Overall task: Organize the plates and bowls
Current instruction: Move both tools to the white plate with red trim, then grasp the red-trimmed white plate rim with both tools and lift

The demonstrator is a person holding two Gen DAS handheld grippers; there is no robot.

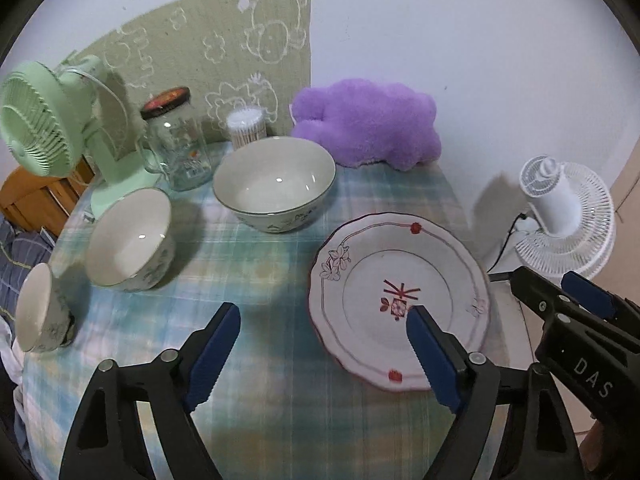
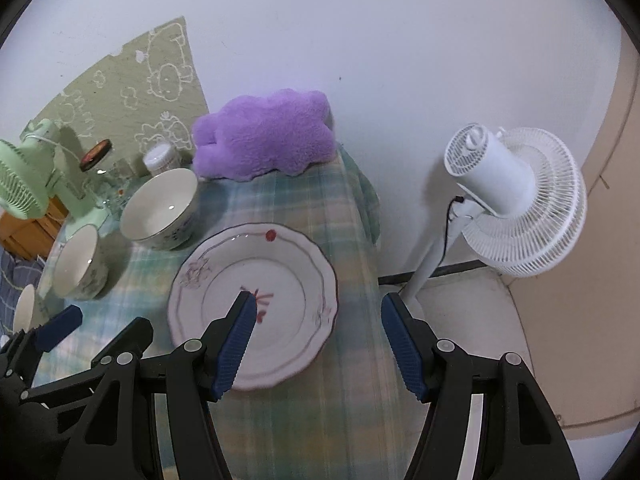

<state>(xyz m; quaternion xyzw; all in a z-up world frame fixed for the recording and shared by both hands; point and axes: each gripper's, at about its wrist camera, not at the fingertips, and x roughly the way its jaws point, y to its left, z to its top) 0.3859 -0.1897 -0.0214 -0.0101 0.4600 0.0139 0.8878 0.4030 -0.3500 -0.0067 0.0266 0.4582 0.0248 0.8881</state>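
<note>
Hovering over the checked tablecloth [image 1: 280, 420], both grippers hang empty above the plate [image 1: 400, 304]. The left gripper [image 1: 322, 334] has its fingers wide apart, one pad over the plate's middle, the other over bare cloth. The right gripper [image 2: 318, 320] is spread too, one finger above the plate, one past the table edge. Three bowls sit left of it: big bowl [image 1: 274, 180], middle bowl [image 1: 128, 236], small bowl [image 1: 40, 308].

White plate [image 1: 400, 304] with red floral motifs, white bowl [image 1: 274, 182] with dark rim, plaid blue-green tablecloth [image 1: 256, 264], purple plush cushion [image 1: 366, 124], mint-green fan [image 1: 38, 120], white fan [image 2: 516, 200].
</note>
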